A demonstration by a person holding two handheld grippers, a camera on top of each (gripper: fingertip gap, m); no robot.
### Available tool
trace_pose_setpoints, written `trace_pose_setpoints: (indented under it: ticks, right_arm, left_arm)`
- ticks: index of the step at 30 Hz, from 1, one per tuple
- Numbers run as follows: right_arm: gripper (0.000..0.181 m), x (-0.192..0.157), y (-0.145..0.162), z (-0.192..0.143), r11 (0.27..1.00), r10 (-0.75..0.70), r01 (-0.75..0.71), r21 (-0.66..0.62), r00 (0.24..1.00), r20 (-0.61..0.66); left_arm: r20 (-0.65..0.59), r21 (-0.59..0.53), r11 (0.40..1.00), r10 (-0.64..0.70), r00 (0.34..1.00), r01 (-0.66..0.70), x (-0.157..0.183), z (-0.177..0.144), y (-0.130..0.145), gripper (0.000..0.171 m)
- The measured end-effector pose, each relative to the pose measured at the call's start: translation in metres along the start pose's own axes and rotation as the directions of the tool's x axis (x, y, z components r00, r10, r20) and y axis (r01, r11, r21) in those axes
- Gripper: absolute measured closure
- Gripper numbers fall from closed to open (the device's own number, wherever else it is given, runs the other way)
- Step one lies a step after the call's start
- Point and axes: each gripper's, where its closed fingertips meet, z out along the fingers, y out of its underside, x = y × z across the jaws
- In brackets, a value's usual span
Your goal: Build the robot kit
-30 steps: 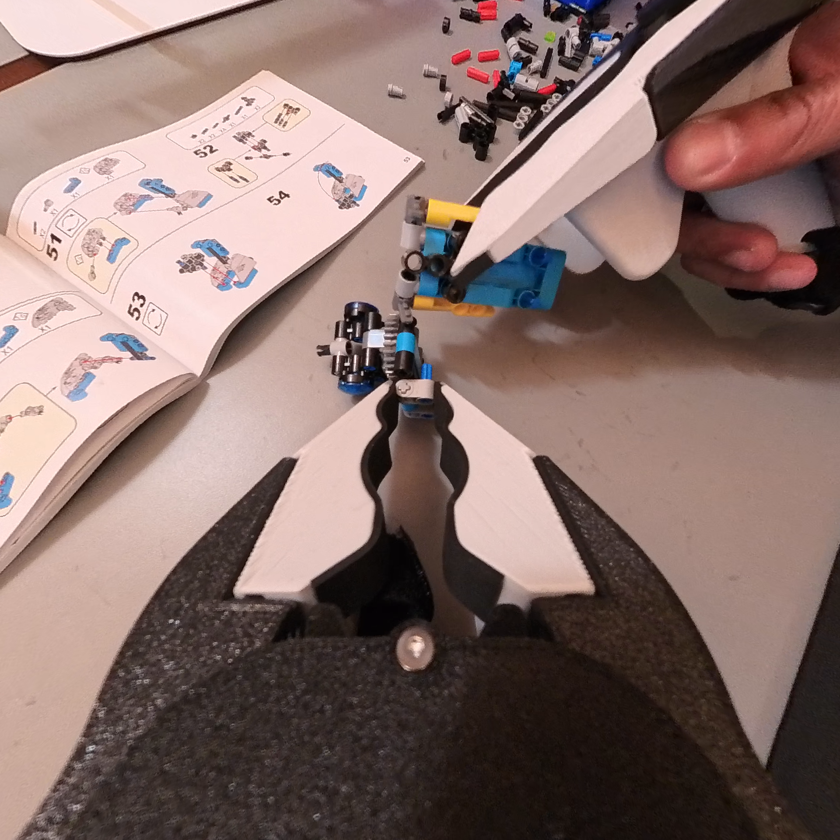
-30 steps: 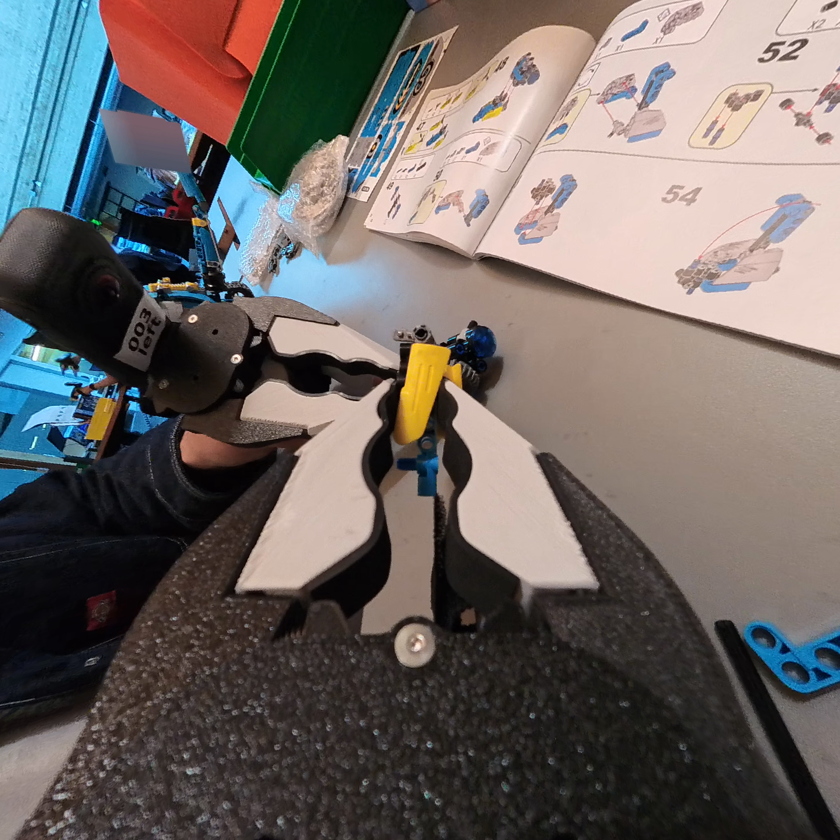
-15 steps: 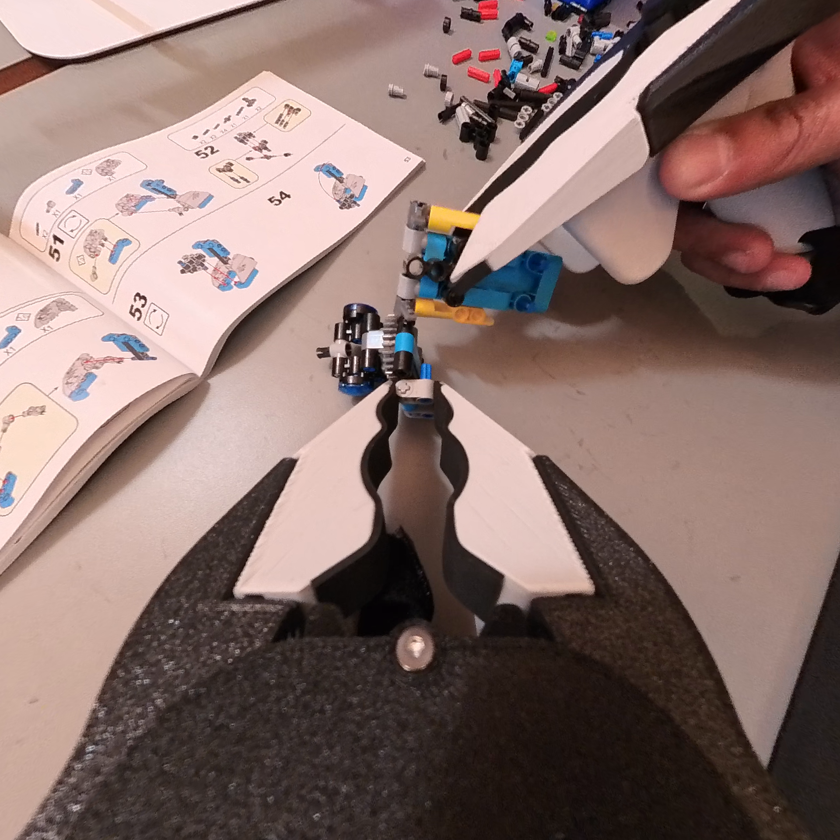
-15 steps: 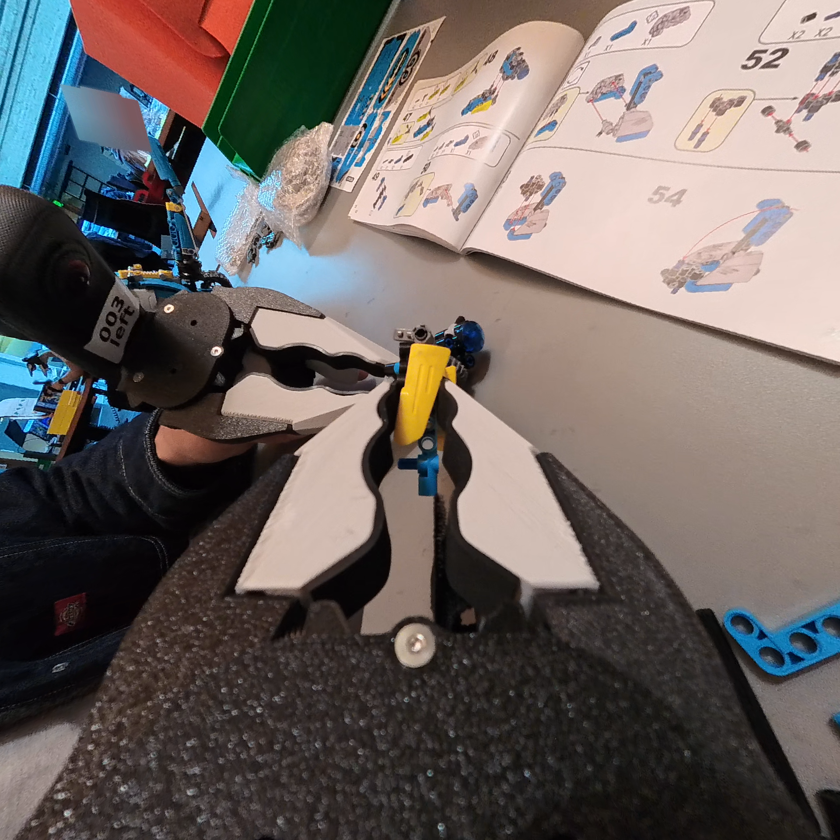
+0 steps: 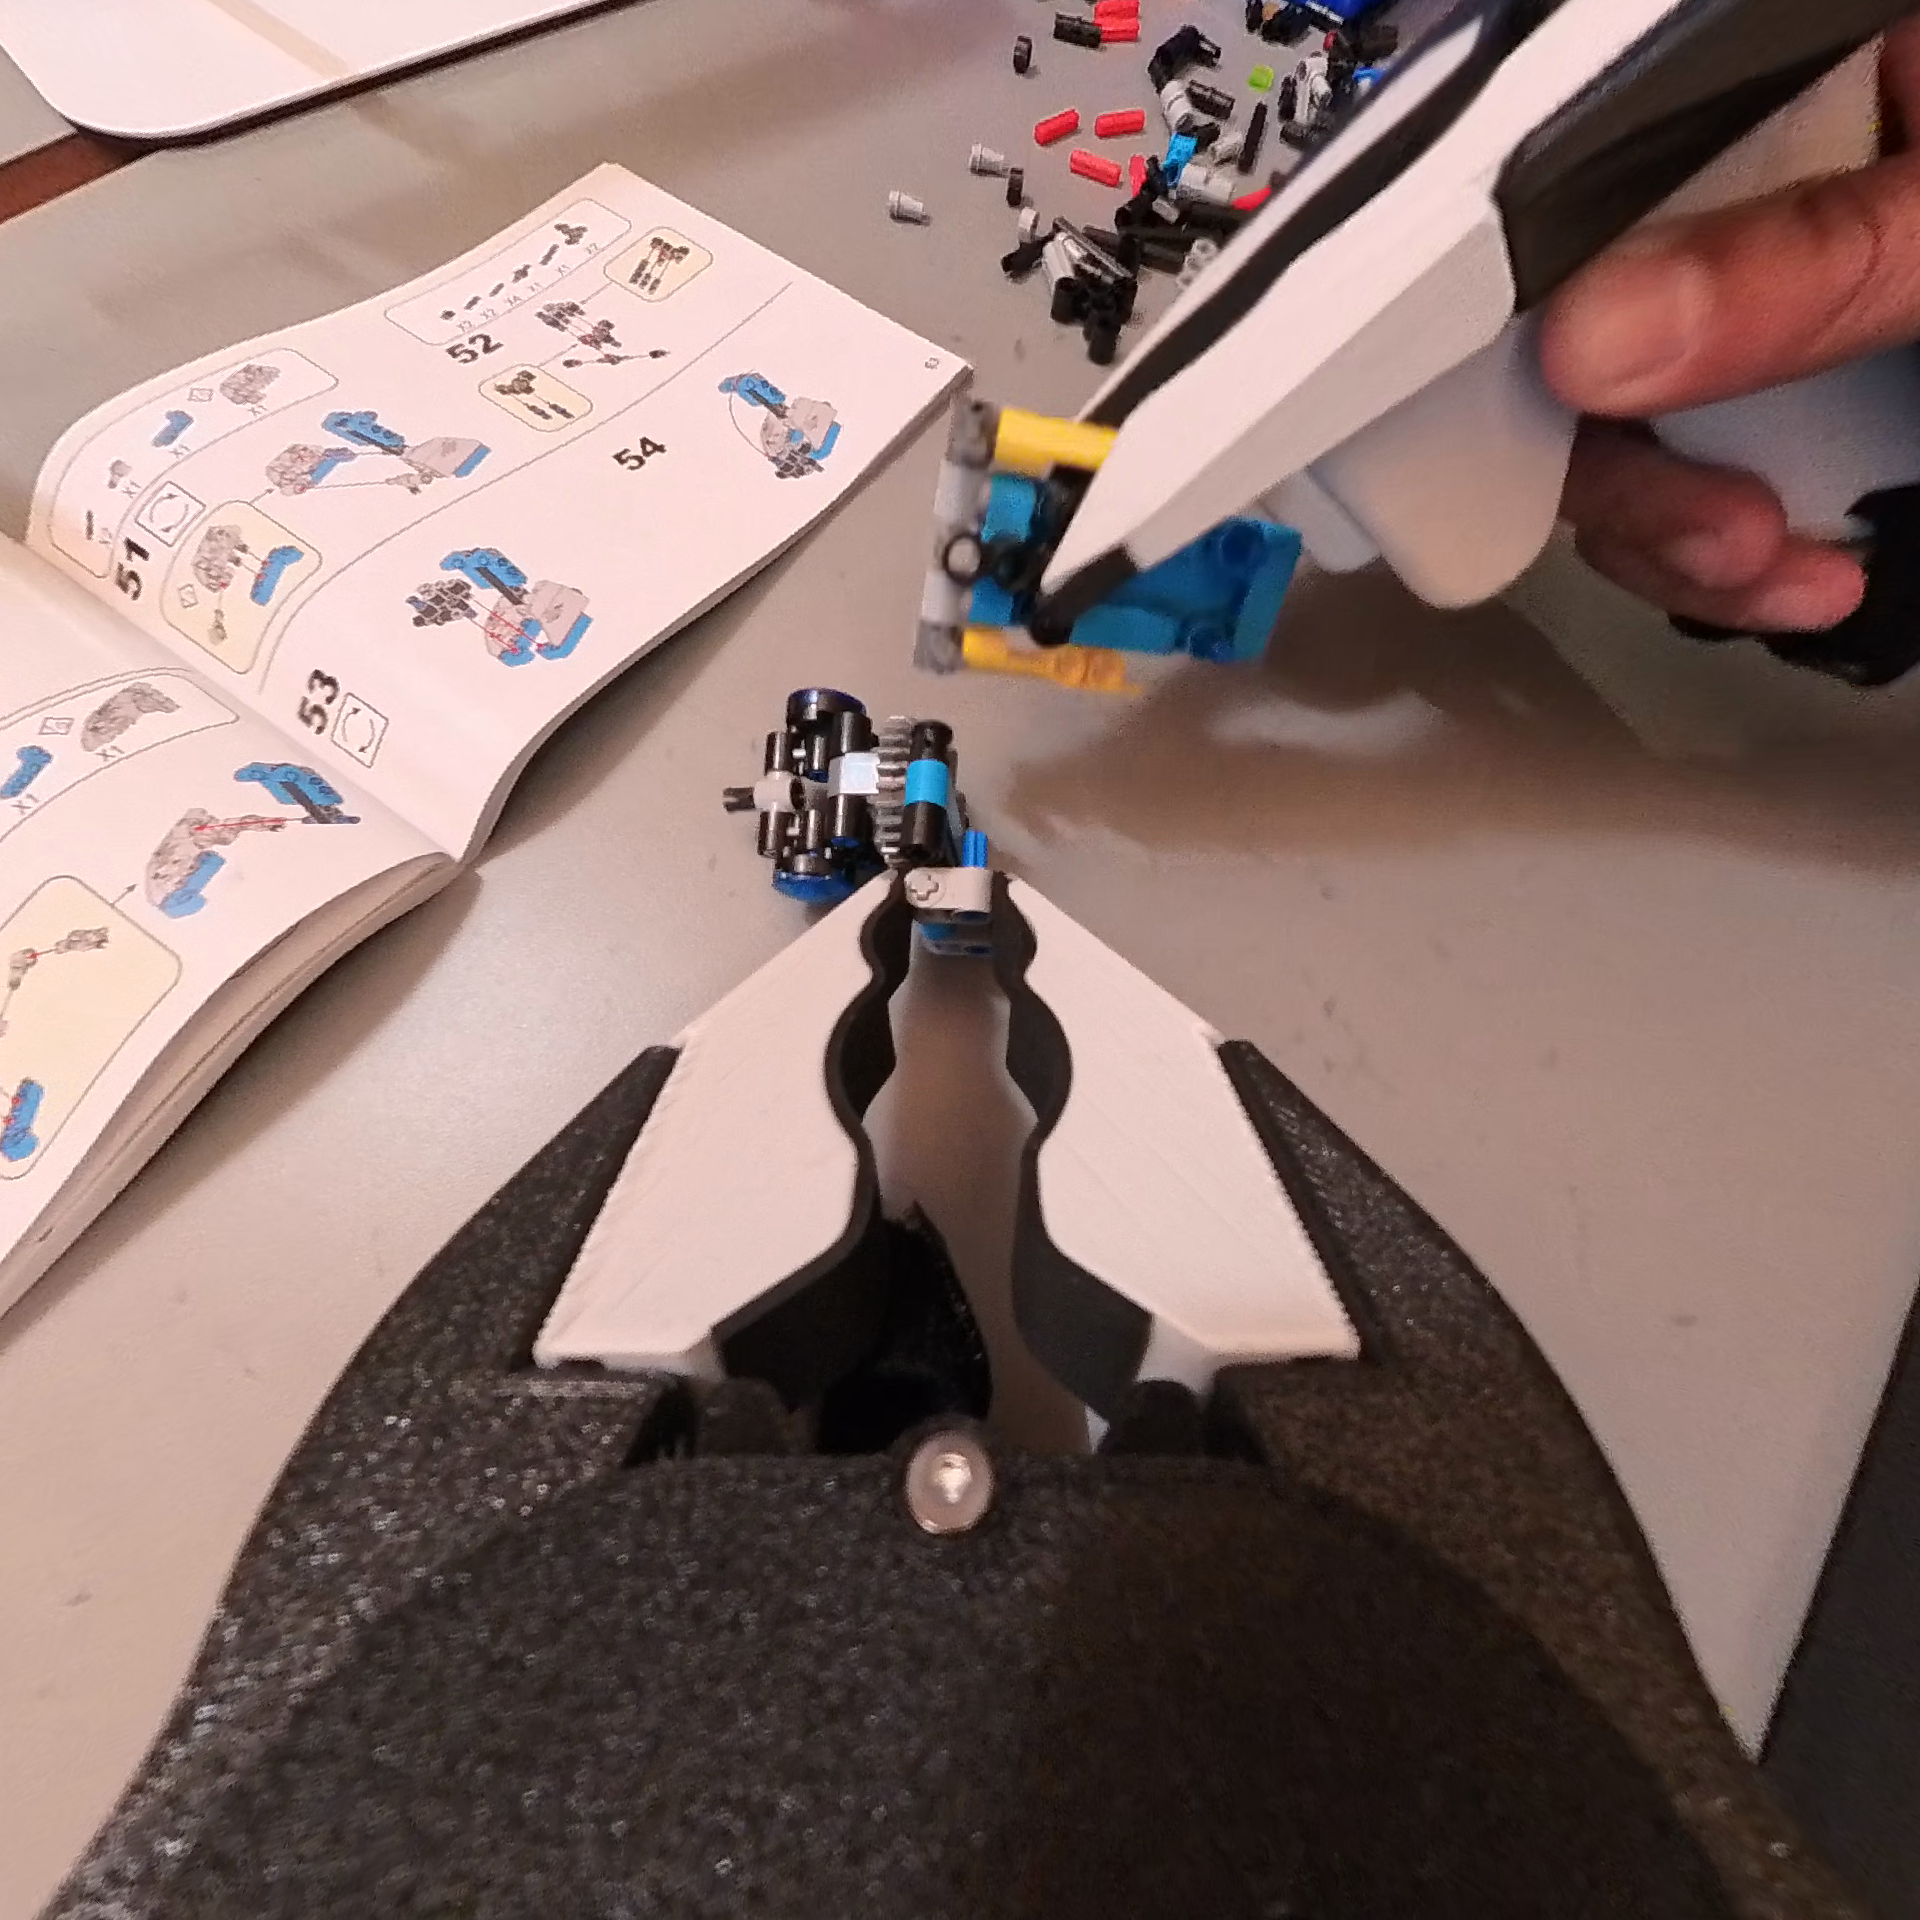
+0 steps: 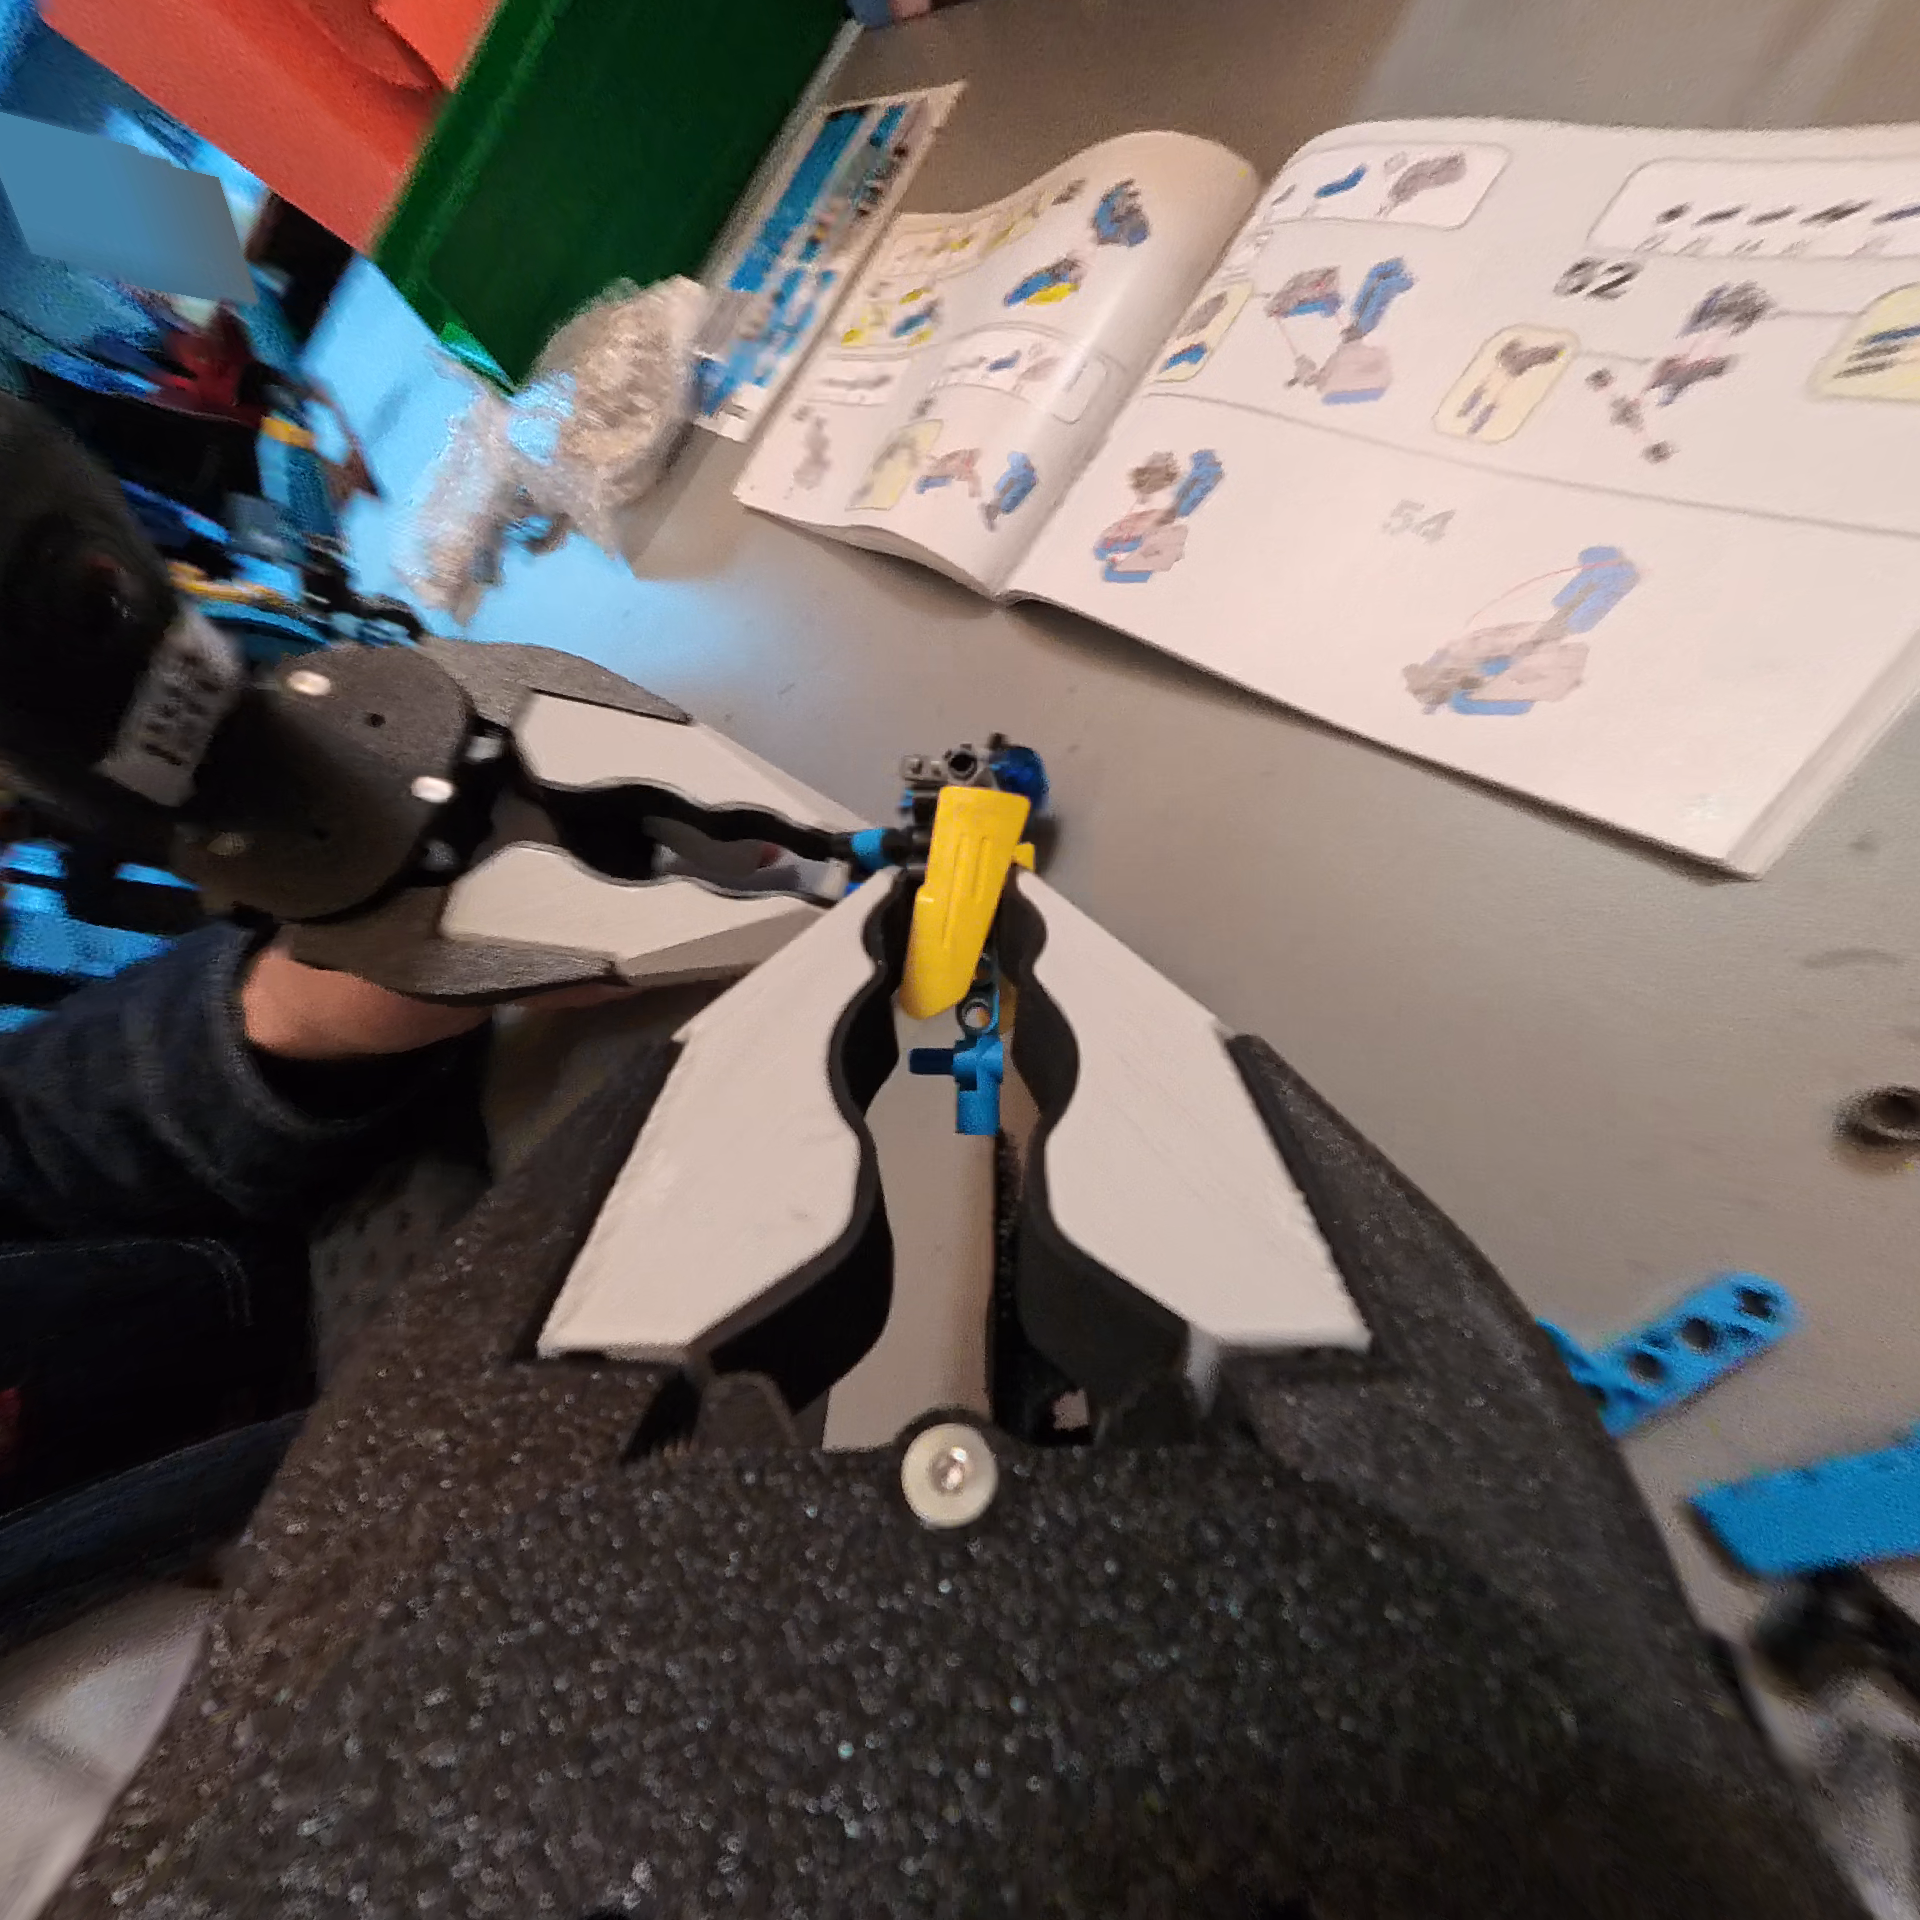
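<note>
The small black-and-blue gear assembly (image 5: 847,805) sits on the worktop (image 5: 1351,1039), pinched at its grey connector by the left gripper (image 5: 951,904). It looks light, stiff and easy to pop apart, so grip the solid beams. At 1 o'clock the right gripper (image 6: 951,935) clamps a yellow-and-blue block (image 5: 1101,551). Only the left view shows the loose parts pile (image 5: 1143,208); the right view shows a green bin (image 6: 603,156).

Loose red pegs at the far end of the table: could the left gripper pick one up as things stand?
Probably not: the left gripper is shut on the small black-and-blue assembly, and the right gripper with its yellow-and-blue assembly sits before the red pegs.
</note>
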Motion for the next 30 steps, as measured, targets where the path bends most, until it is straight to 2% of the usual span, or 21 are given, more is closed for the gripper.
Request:
trace_pose_setpoints:
  ticks: [2, 6, 9, 15, 19, 24, 27, 28, 30]
  right_arm:
    - [0.165, 0.017, 0.009, -0.002, 0.992, -0.114, 0.103, -0.079, 0.983, -0.146]
    - [0.166, 0.02, 0.022, 0.008, 0.964, -0.236, 0.191, -0.186, 0.936, -0.26]
    - [0.165, 0.01, 0.026, 0.018, 0.957, -0.251, 0.201, -0.211, 0.936, -0.248]
    - [0.165, 0.01, 0.027, 0.017, 0.944, -0.275, 0.194, -0.268, 0.909, -0.312]
    - [0.165, 0.01, 0.026, 0.017, 0.93, -0.304, 0.183, -0.318, 0.871, -0.386]
    - [0.165, 0.011, 0.025, 0.019, 0.911, -0.36, 0.209, -0.355, 0.822, -0.44]
    - [0.165, 0.013, 0.024, 0.018, 0.872, -0.454, 0.269, -0.409, 0.758, -0.469]
    - [0.165, 0.012, 0.024, 0.018, 0.874, -0.448, 0.265, -0.407, 0.765, -0.463]
    - [0.165, 0.01, 0.025, 0.02, 0.898, -0.384, 0.234, -0.373, 0.83, -0.405]
  left_arm:
    - [0.007, 0.0, 1.0, 0.01, 1.0, -0.01, 0.0, 0.0, 0.0, 0.157]
    - [0.016, 0.0, 1.0, 0.017, 1.0, -0.017, 0.0, 0.0, 0.0, 0.157]
    - [0.021, 0.0, 1.0, 0.022, 1.0, -0.022, 0.0, 0.001, -0.001, 0.157]
    - [0.031, 0.0, 1.0, 0.03, 0.999, -0.03, 0.001, 0.001, -0.001, 0.157]
    - [0.048, -0.002, 0.999, 0.053, 0.997, -0.053, 0.002, 0.003, -0.001, 0.157]
    - [0.046, 0.001, 1.0, 0.013, 0.999, -0.013, 0.001, 0.002, -0.001, 0.156]
    - [0.05, 0.0, 1.0, 0.021, 0.999, -0.021, 0.001, 0.002, -0.001, 0.156]
    - [0.046, 0.0, 1.0, 0.015, 0.999, -0.015, 0.001, 0.002, -0.001, 0.156]
    - [0.035, 0.0, 1.0, -0.002, 0.999, 0.002, 0.001, 0.002, -0.001, 0.157]
